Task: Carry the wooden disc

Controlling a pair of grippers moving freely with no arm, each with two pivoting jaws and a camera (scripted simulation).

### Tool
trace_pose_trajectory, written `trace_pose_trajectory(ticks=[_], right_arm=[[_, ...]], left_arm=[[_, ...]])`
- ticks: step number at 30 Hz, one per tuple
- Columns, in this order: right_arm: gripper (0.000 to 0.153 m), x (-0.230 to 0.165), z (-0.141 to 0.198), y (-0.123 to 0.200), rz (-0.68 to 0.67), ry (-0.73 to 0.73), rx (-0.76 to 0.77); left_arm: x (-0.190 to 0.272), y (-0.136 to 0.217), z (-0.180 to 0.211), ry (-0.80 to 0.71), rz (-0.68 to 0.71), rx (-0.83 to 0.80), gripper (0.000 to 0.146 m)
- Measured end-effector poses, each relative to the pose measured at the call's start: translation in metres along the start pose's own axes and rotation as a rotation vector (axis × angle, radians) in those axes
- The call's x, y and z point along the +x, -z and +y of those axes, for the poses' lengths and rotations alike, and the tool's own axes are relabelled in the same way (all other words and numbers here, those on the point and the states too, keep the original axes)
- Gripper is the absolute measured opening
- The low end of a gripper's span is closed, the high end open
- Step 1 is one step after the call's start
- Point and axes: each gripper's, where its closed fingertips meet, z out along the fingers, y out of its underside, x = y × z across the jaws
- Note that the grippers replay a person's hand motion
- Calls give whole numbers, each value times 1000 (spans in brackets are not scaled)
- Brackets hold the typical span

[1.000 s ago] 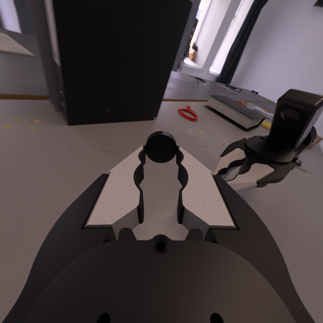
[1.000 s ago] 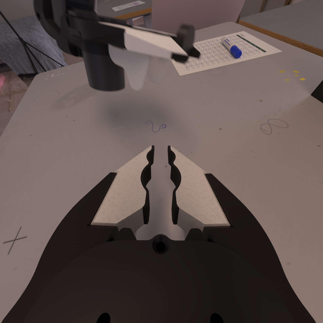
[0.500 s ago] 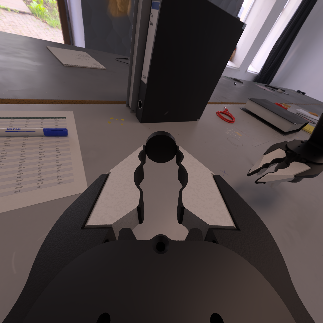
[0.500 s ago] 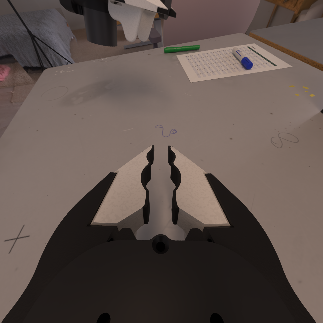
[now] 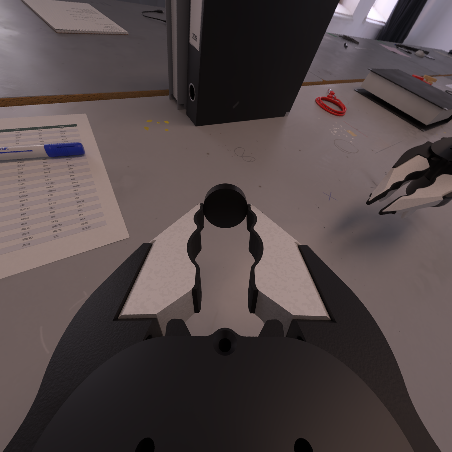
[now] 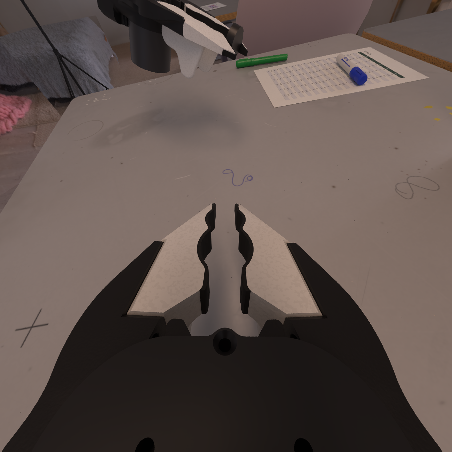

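Note:
The disc (image 5: 224,211) is round and looks dark, almost black. My left gripper (image 5: 224,208) is shut on it, pinching its rim between the fingertips, and holds it in the air above the grey table (image 5: 281,171). In the right wrist view the left gripper (image 6: 232,47) hovers near the table's far edge with the disc (image 6: 236,34) edge-on at its tips. My right gripper (image 6: 225,206) is empty, its jaws nearly together with a narrow gap, low over the table. It also shows at the right of the left wrist view (image 5: 381,205).
Black binders (image 5: 244,61) stand ahead of the left gripper. A printed sheet (image 5: 49,195) with a blue-capped marker (image 5: 49,150) lies at the left. A red cable (image 5: 330,105) and a thick book (image 5: 403,97) lie at the right. A green marker (image 6: 261,60) lies near the far edge.
My left gripper, still holding the disc, has drawn back from the binders and away from the right gripper. The right gripper has stayed almost in place with its jaws unchanged.

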Motion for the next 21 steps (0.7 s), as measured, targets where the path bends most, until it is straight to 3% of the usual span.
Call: trace_pose_trajectory(ticks=[21], right_arm=[[15,8,9,-3,-14,-57,-5]], left_arm=[[-27,8,-8,100,-96,101,35]])
